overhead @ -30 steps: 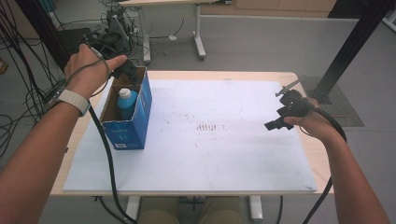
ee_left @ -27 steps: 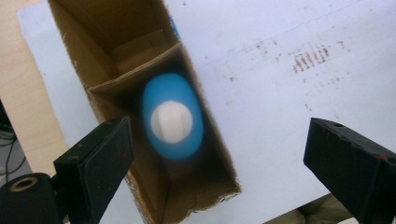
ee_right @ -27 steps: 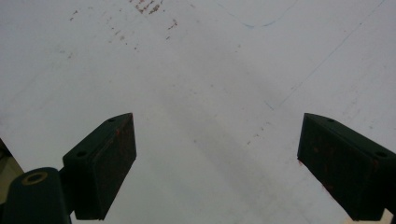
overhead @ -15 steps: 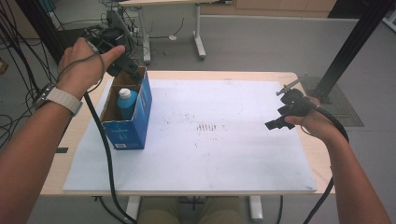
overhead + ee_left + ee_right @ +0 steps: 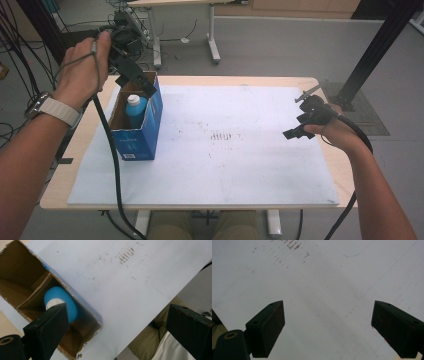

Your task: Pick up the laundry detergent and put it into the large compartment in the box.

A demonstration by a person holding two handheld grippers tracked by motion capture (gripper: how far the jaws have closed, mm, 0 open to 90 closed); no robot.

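An open blue cardboard box (image 5: 139,136) stands on the left of the white mat, with a blue bottle with a white cap (image 5: 134,107) upright inside it. My left gripper (image 5: 135,76) hovers above the box's far end. Its jaws have just been opening and stand wide, with nothing between them. In the left gripper view the gripper (image 5: 117,332) looks down past the bottle (image 5: 72,305) in the box (image 5: 23,280). My right gripper (image 5: 301,114) hangs open over the mat's right side, and in the right gripper view the gripper (image 5: 328,327) has bare mat between its jaws.
The white mat (image 5: 240,165) covers most of the wooden table (image 5: 90,135) and has faint brown marks (image 5: 222,136) at its middle. Thick black cables (image 5: 112,160) trail from both grippers. Another table's legs and tangled cables stand on the floor beyond.
My left hand has lifted up and back from the box's mouth, and the bottle stays in the box. The right hand has kept still.
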